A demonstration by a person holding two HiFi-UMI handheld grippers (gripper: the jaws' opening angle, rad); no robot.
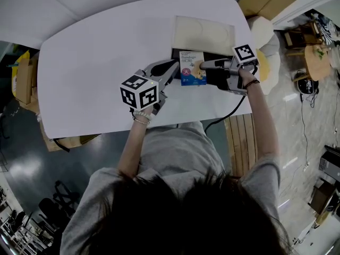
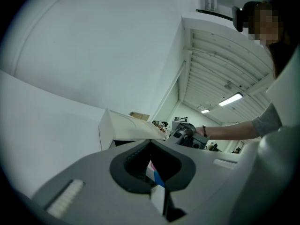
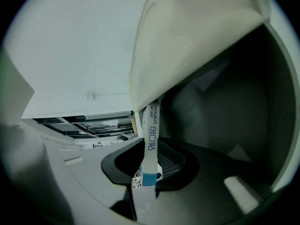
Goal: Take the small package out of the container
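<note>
The small package [image 1: 191, 68], a flat blue and white box, stands on edge at the front of the black container [image 1: 215, 56], whose cream lid [image 1: 204, 33] lies folded back. My left gripper [image 1: 177, 70] grips the package's left edge; a blue and white corner of the package [image 2: 157, 177] shows between its jaws. From the right, my right gripper [image 1: 203, 65] pinches the other edge, and the package's thin printed side [image 3: 151, 144] rises between its pads. Behind it are the container's dark inside [image 3: 225, 102] and the lid [image 3: 187, 41]. The right gripper [image 2: 187, 135] shows beyond the lid [image 2: 122, 125].
The container sits near the far right side of a white table [image 1: 106, 47]. Cardboard boxes [image 1: 265, 1] stand beyond the table's far right corner, and more cardboard [image 1: 24, 78] at its left. A black cable [image 1: 228, 116] trails from the right gripper over a wooden slatted bench [image 1: 241, 137].
</note>
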